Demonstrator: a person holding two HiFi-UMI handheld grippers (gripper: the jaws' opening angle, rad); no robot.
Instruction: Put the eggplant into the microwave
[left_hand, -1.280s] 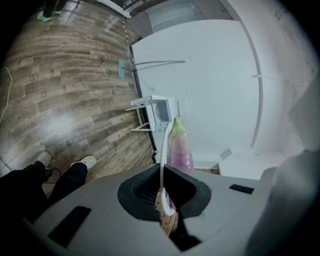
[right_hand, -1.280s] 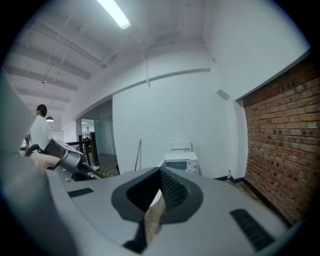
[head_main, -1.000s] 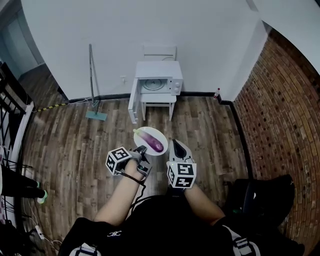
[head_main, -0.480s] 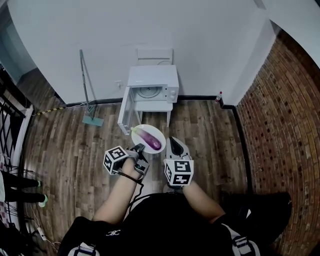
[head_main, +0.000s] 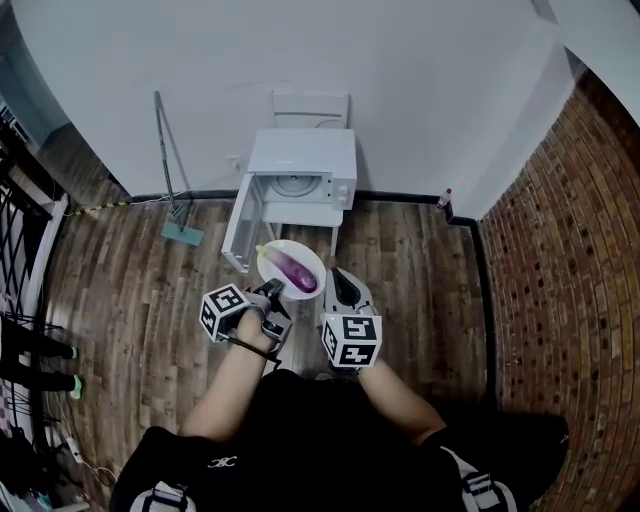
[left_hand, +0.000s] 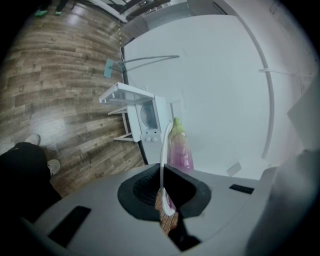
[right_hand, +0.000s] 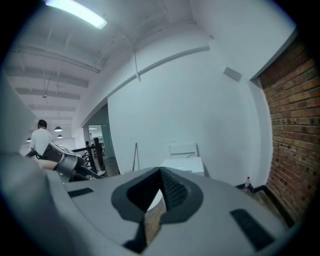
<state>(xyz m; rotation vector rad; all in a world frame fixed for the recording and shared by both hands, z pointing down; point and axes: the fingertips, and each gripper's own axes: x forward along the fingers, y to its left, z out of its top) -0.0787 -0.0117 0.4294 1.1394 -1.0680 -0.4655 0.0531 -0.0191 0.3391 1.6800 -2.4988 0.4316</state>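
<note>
The left tongs (head_main: 275, 291) are clenched on the near rim of a round white plate (head_main: 313, 259). The eggplant (head_main: 295, 270) lies loose on the plate, held out over the wood-plank floor (head_main: 130, 290) and well short of the microwave (head_main: 300, 155). In the left gripper view the plate (left_hand: 162, 150) shows edge-on as a thin white curve running into the tongs (left_hand: 162, 170), with the eggplant (left_hand: 179, 150) resting on it beyond. The right tongs (head_main: 336, 276) sit just right of the plate. In their own view their tips (right_hand: 160, 172) meet with nothing plainly held, so I judge them clenched and empty.

The main risk is the one-sided pinch. The plate looks smooth and glazed, and its weight hangs far of the grip, so it could pivot or slide out. The eggplant is glossy purple, plump and rounded with a green stem end, so a small tilt could roll it off onto the floor.

The microwave is a boxy white unit on a small white worktop (head_main: 298, 211) against the far wall. Its door (head_main: 235, 232) swings open to the left. A plate carried in off-centre could clip that door or the edge of the opening and jolt the eggplant loose.
</note>
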